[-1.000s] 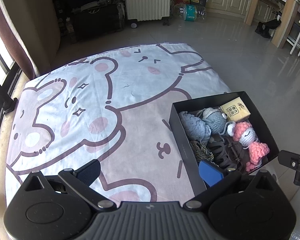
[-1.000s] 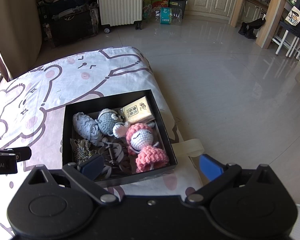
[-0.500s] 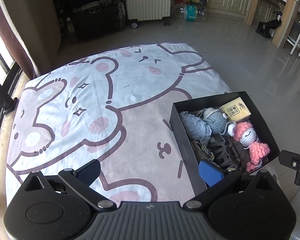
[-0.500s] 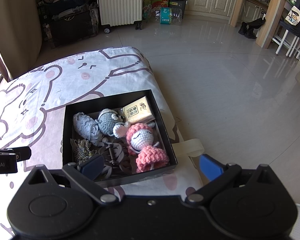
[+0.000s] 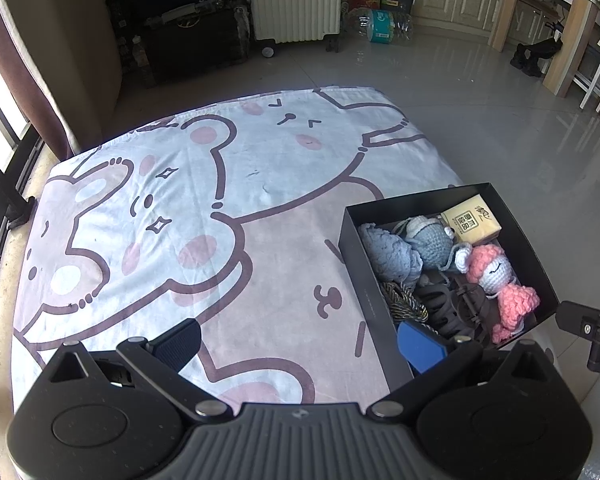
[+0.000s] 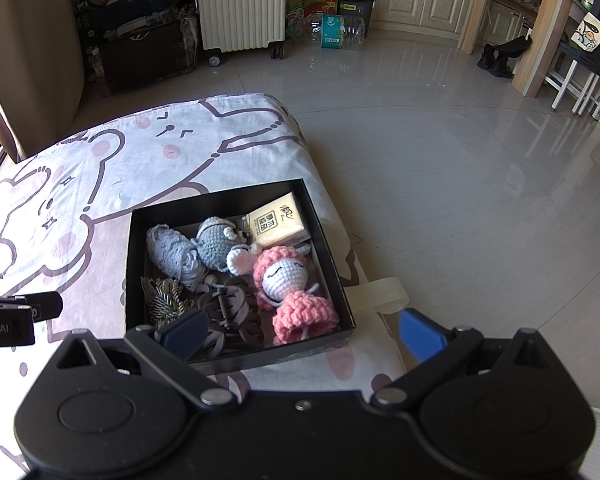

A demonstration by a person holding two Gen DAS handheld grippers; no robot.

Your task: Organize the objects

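Observation:
A black open box (image 6: 138, 216) (image 5: 350, 236) sits at the right edge of a cartoon-print blanket (image 5: 180, 208). Inside lie a pink crochet doll (image 6: 288, 284) (image 5: 496, 276), a grey crochet toy (image 6: 214, 244), a pale blue knitted piece (image 6: 174, 252), a tan tissue pack (image 6: 278, 222) (image 5: 470, 220), dark hair claws (image 6: 228, 316) and a striped tassel (image 6: 162, 300). My right gripper (image 6: 302, 332) hovers open over the box's near side. My left gripper (image 5: 300, 340) hangs open above the blanket, its blue finger (image 5: 420, 344) over the box's near left corner. Both hold nothing.
The blanket (image 6: 80, 184) ends just right of the box, with shiny tiled floor (image 6: 460, 160) beyond. A white strap (image 6: 380, 294) pokes out there. A white radiator (image 6: 240, 4), boxes and bottles stand at the back. A window frame (image 5: 0, 184) borders the left.

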